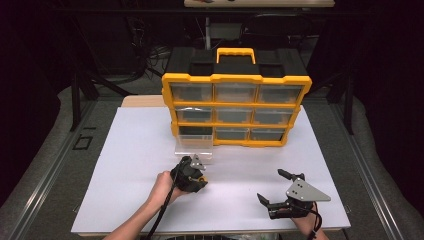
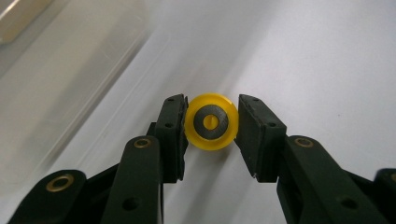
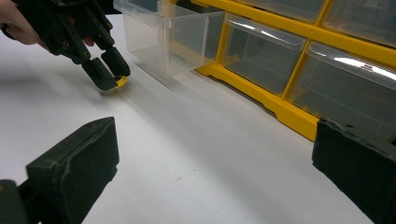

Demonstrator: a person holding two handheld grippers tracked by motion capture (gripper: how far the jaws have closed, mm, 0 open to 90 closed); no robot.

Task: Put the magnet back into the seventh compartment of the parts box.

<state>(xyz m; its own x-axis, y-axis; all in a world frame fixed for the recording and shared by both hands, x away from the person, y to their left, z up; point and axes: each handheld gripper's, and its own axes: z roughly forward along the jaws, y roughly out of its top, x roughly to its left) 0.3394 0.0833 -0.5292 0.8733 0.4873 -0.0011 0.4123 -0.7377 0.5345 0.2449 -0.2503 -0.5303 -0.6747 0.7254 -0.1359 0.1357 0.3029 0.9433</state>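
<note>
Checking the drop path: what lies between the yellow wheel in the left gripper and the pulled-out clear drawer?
Only bare white table; the right gripper view shows nothing between the yellow wheel and the drawer.

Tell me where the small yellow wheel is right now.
In the left gripper view the yellow wheel sits clamped in the left tool, low over the white table, just in front of the pulled-out clear drawer.

A lab-style recording bench: a yellow-and-black drawer organiser (image 1: 236,107) stood on a white board (image 1: 125,180), ringed by dark drapes, black stand legs (image 1: 76,100) and tangled cables (image 1: 145,55) at the far left.
</note>
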